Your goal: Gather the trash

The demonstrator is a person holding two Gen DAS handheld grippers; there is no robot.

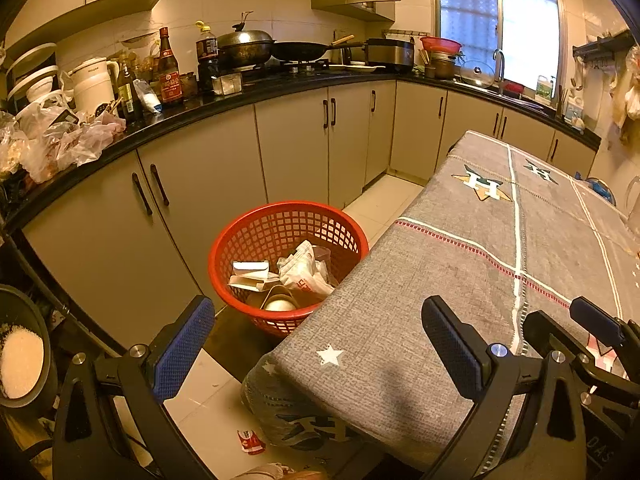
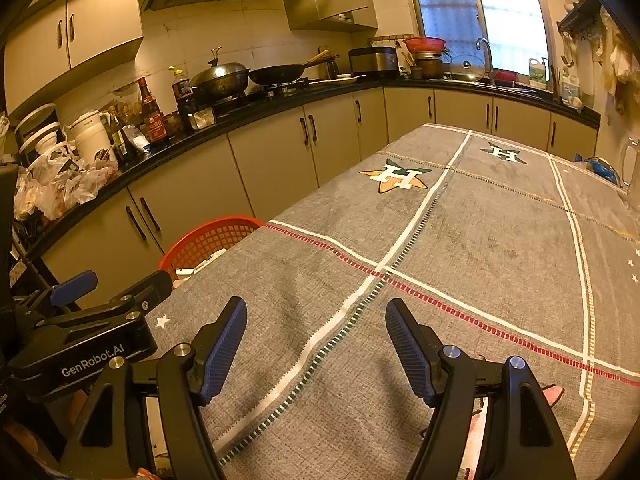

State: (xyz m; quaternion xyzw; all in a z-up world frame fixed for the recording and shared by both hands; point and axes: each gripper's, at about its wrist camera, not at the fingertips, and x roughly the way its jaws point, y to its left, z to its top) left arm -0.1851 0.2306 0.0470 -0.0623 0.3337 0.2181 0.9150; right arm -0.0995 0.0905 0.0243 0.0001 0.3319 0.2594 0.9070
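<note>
Trash location: most of it already lay in the red basket [image 1: 288, 268] on the floor, just beside the corner of the tabletop [image 1: 460, 280]. Contents visible in the left wrist view: folded white cardboard [image 1: 250, 274], a crumpled white wrapper [image 1: 306, 274] w/ red print, and a round pale item [image 1: 279, 304] at the bottom, type not identifiable. One loose piece remained: a small red-and-white scrap [image 1: 251, 441] on the floor below the tabletop corner. The cloth-covered tabletop itself showed no trash in the right wrist view.

Gripper state:
- Left hand-held gripper [image 1: 316, 352]: fingers spread wide, nothing between them, hovering over the tabletop edge, pointing toward the basket.
- Right hand-held gripper [image 2: 316, 344]: fingers apart, nothing between them, above the cloth.

Handling, floor scrap (est.): very light, thin, soft, probably paper or foil wrapper. Crushes w/o damage, so no care req. for grip force. Lies nearly flat, so a pinch from above risks sliding over it; best hold is on a raised, creased edge, fingers closing across the crease. May flutter or slip out if held by a corner only.

Handling, basket (est.): light, stiff plastic lattice, open rim. If moved, grip the rim wall; contents loose, so keep it level.
</note>
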